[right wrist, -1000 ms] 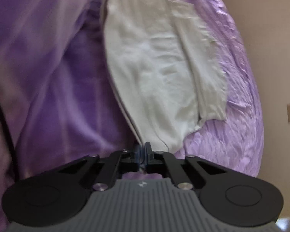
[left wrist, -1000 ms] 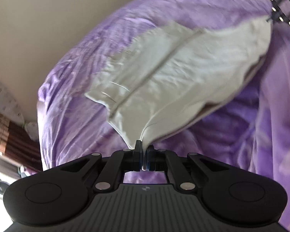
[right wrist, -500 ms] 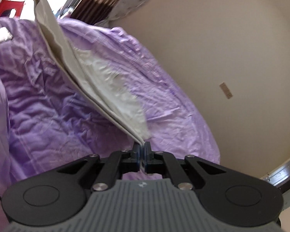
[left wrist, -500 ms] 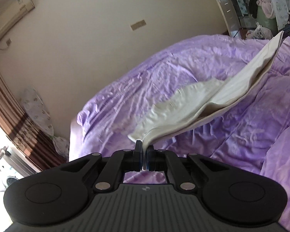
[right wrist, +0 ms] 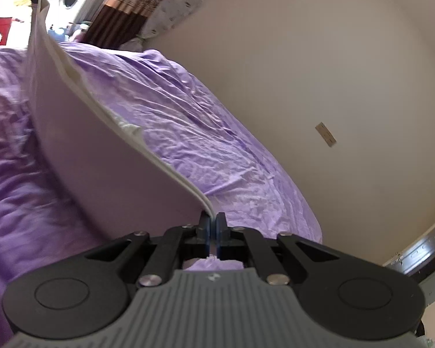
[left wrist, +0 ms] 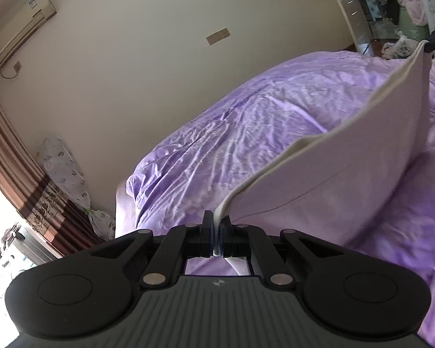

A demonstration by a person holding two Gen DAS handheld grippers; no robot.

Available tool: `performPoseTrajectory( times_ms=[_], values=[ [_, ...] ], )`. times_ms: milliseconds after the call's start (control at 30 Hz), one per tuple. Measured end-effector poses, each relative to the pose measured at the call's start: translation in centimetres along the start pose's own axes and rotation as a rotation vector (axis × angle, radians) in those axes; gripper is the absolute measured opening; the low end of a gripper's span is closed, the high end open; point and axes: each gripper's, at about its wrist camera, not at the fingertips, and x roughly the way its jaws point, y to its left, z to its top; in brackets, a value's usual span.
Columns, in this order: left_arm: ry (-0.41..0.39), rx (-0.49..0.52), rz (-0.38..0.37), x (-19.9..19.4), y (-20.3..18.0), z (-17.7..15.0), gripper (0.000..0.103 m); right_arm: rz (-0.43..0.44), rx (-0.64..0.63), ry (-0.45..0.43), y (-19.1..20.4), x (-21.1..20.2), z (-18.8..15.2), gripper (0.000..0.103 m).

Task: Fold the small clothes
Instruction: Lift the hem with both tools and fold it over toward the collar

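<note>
The fingers (left wrist: 208, 233) of the left gripper (left wrist: 216, 236) are clamping one corner of the white cloth (left wrist: 348, 171); the right gripper (right wrist: 213, 233) is pinching the opposite corner. The cloth (right wrist: 101, 156) is hanging taut between them, sweeping toward the frame's upper corner above the purple bedspread (left wrist: 246, 133). Beyond, a beige wall (left wrist: 130, 58) is filling the background.

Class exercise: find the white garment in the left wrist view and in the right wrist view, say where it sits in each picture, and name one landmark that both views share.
Left wrist view: the white garment stretches from the left gripper at bottom centre up to the upper right edge.
Right wrist view: the white garment runs from the right gripper at bottom centre up to the top left corner.
Shared landmark: the purple bedspread beneath it.
</note>
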Motion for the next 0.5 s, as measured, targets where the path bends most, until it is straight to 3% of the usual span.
performPoseTrajectory(
  times_ms=[333, 500],
  values=[
    [0.075, -0.026, 0.002, 14.4, 2.1, 2.4, 0.003, 0.026, 0.084, 0.034, -4.0, 15.6, 3.5, 0.0],
    [0.184, -0.047, -0.049, 23.0, 2.0, 1.3, 0.003, 0.078, 0.117, 0.084, -3.8, 25.7, 3.4, 0.0]
  ],
)
